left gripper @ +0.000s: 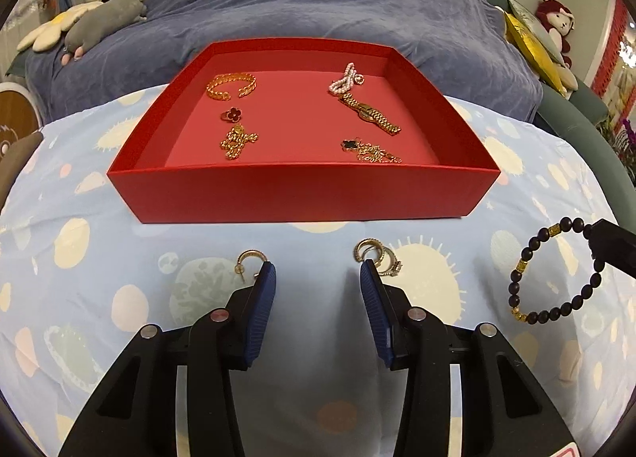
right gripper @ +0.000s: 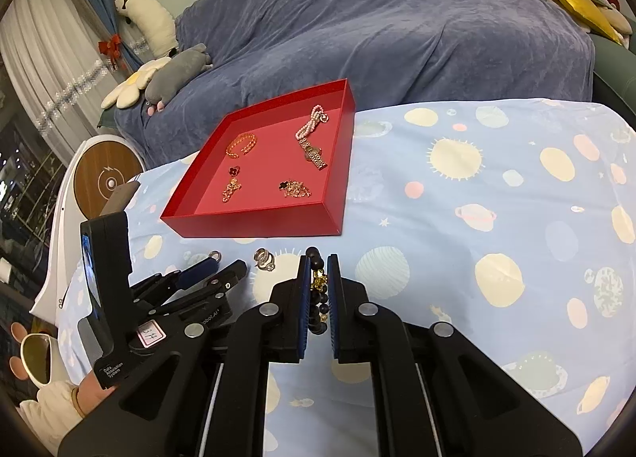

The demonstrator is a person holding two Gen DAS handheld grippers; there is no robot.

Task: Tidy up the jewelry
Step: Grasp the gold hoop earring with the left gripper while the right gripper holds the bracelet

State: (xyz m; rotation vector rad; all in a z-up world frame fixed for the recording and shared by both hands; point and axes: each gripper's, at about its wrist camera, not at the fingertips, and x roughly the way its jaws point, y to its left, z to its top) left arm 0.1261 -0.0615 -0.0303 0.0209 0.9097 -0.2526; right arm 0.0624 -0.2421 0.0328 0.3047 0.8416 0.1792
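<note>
A red tray (left gripper: 302,194) on the patterned cloth holds a gold bangle (left gripper: 231,86), a pearl piece (left gripper: 344,77), a gold watch (left gripper: 369,113) and two gold chains with clover charms. My left gripper (left gripper: 317,278) is open and empty, low over the cloth between a gold hoop earring (left gripper: 249,261) and a cluster of rings (left gripper: 377,256). My right gripper (right gripper: 318,258) is shut on a black bead bracelet (right gripper: 318,298), which also shows hanging at the right of the left wrist view (left gripper: 556,274). The tray also shows in the right wrist view (right gripper: 258,224).
A blue-covered sofa (left gripper: 318,0) with plush toys (left gripper: 103,18) stands behind the table. A round wooden-topped device (right gripper: 107,179) sits at the left. The left gripper's body (right gripper: 167,298) lies left of my right gripper. Cloth stretches to the right (right gripper: 497,198).
</note>
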